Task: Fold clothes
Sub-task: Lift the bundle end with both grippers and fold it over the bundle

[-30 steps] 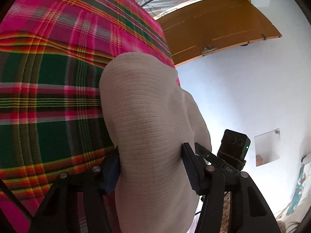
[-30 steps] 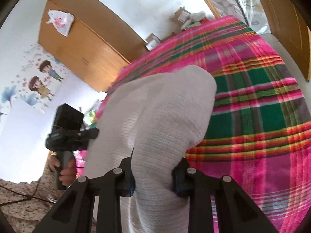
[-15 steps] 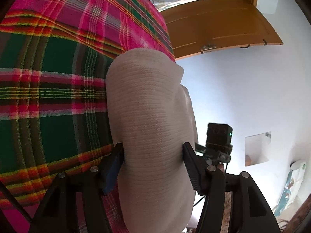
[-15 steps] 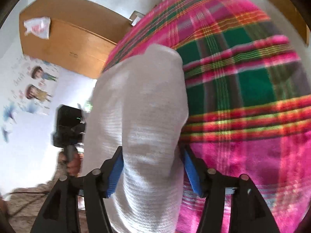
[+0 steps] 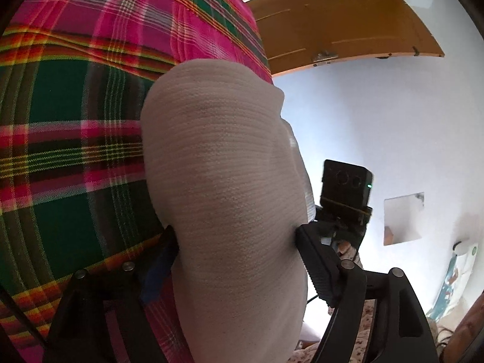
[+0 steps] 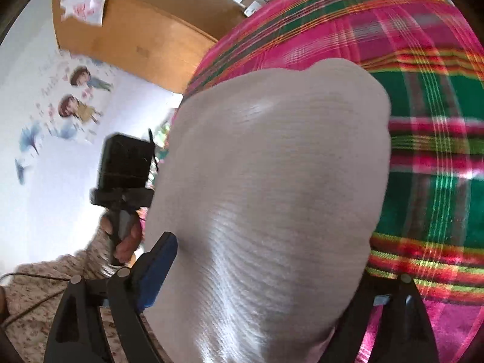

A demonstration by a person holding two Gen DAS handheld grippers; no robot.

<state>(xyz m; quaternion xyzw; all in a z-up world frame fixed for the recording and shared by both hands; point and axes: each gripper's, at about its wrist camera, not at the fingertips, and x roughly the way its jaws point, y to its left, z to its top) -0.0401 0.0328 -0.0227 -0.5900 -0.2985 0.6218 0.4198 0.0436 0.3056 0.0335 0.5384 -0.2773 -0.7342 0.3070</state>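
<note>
Clearly both claws pinch the same white knit garment, held off the plaid bed. In the left wrist view the left claw (image 5: 236,260) has its fingers (image 5: 314,266) pressed into the garment (image 5: 224,181), which bulges up the middle of the frame, its long axis running from lower centre to upper centre; the bed (image 5: 66,127) fills the left side. In the right wrist view the right claw (image 6: 263,275) grips the garment (image 6: 278,187) likewise, cloth rising toward upper right, bed (image 6: 438,151) at right. The left claw (image 6: 124,187) shows at centre left, so the cloth seems to span between them.
</note>
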